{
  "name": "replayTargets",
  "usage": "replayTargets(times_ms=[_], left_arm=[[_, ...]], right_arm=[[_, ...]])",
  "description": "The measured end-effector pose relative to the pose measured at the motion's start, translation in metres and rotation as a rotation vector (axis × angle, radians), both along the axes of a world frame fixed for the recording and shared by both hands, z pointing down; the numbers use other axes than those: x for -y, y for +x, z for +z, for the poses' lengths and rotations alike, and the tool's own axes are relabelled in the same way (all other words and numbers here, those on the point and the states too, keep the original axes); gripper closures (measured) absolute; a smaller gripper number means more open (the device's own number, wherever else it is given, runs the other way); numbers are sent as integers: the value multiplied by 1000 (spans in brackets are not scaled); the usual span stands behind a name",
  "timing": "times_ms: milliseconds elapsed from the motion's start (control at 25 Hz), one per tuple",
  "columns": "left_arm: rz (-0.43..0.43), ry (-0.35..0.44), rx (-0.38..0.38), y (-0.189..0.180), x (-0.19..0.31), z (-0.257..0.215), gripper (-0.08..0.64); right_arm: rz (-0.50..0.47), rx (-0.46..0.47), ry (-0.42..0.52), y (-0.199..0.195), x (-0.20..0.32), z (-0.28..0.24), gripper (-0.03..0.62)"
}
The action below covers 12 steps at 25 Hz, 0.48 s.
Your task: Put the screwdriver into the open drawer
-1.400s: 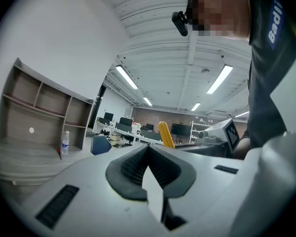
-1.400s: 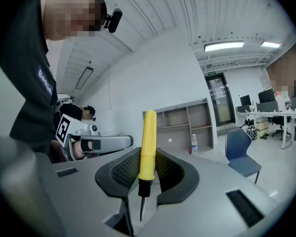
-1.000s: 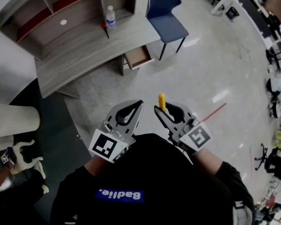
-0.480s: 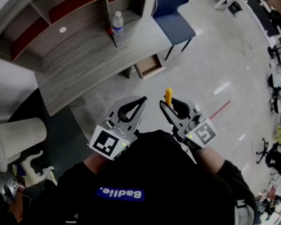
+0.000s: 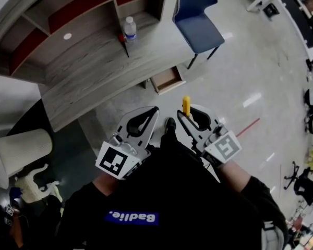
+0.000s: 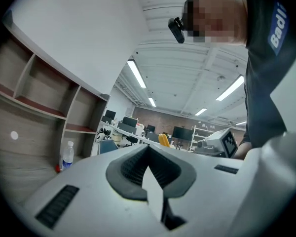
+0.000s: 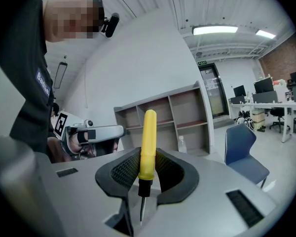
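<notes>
The yellow-handled screwdriver (image 7: 149, 142) is clamped in the right hand-held gripper (image 7: 147, 174). Its jaws are closed on the lower part of the handle. The rounded end of the handle sticks out past the jaw tips, and the black collar and thin metal shaft point back toward the gripper's body. In the head view the same yellow handle (image 5: 186, 105) stands out ahead of the right gripper (image 5: 190, 120).

The left hand-held gripper (image 6: 149, 169) is level with the right one and just beside it on its left. Its jaws are shut, tip against tip, with nothing between the ribbed black pads. In the head view the left gripper (image 5: 143, 123) and the right one point the same way, and the toe of a black shoe (image 5: 170, 124) shows between them.

The open wooden drawer (image 5: 168, 79) lies ahead of both grippers, well apart from them. It is pulled out from under the edge of a grey wood-grain desk (image 5: 94, 66).

Farther ahead, a clear plastic water bottle (image 5: 129, 29) stands upright on the desk, with a small red item (image 5: 121, 37) just beside it. Behind them rises an open shelving unit with red-lined compartments (image 5: 83, 4). A blue chair with dark legs (image 5: 195, 14) stands ahead of the right gripper, to the right of the desk.
</notes>
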<state>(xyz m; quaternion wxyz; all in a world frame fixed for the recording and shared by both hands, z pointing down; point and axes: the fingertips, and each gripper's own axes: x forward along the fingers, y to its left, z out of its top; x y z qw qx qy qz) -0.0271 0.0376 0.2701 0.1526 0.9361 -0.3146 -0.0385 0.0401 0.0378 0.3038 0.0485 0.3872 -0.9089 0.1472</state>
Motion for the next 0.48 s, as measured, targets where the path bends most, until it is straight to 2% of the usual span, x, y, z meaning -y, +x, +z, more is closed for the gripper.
replayTargets(times_ms=[240, 480], left_arm=[[-94, -31, 15, 24, 25, 5, 563], [-190, 3, -15, 45, 47, -4, 561]], right_arm=[[-111, -17, 19, 28, 45, 15, 486], [-202, -32, 12, 48, 71, 34, 486]])
